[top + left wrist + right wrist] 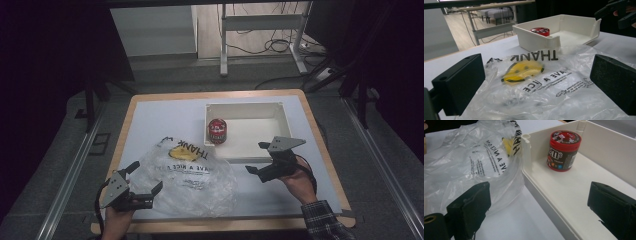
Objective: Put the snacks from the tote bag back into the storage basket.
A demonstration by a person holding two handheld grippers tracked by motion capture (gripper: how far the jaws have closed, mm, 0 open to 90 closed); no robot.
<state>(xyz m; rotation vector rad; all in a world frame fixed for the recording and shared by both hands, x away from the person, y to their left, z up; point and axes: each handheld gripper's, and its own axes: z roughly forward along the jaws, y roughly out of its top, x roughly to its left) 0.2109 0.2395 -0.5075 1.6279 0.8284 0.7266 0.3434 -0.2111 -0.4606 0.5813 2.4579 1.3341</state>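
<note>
A clear plastic bag [187,172] lies crumpled on the near left of the white bench [160,112], printed with a yellow smiley and black lettering that reads upside down from the person's side; only "THANK" and part of "HAVE A NICE" can be made out, the small print is too fine to read. What the bag holds, if anything, is lost in the creases. The left gripper [142,180] sits at the bag's near left edge, its fingers [461,83] spread wide with nothing between them but the bag lying beyond. To the right, a shallow white tray [280,112] holds a small red-lidded candy tub [217,131] standing upright in its near left corner. The right gripper [259,157] hovers at the tray's near wall, fingers wide apart and holding nothing. A plaid sleeve [322,220] is cut off at the bottom edge.
</note>
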